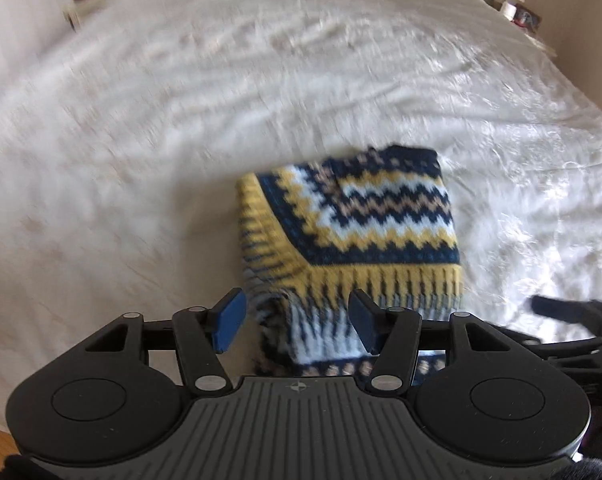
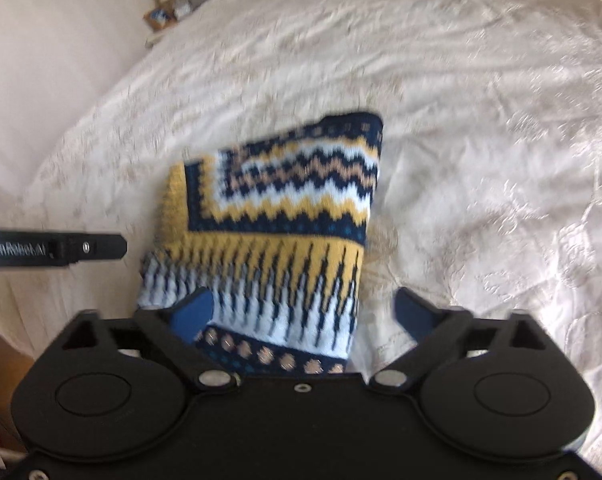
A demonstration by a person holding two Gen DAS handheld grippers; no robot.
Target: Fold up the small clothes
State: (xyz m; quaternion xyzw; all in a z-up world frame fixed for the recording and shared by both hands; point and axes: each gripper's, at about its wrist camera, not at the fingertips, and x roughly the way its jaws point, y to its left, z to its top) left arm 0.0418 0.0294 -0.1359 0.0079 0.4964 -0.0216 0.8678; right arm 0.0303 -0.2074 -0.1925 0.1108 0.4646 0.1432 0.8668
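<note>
Left gripper (image 1: 297, 320): black linkage arms with silver pivot screws, blue pads (image 1: 231, 322) on the fingers, two round black discs at 4 and 8 o'clock either side of a grey ribbed plate with a small compass-like mark. Right gripper (image 2: 303, 316): same black build, blue pads (image 2: 193, 314), silver screws, plain black centre plate. White lettering on the left gripper's black bar at 9 o'clock in the right wrist view, blurred.

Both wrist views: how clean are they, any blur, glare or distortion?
Left wrist: bedspread streaked with motion blur, knitted garment soft, fisheye bends the bed edges. Right wrist: similar blur on the garment, bright daylight washes out the bedspread; gripper bodies stay sharp.
</note>
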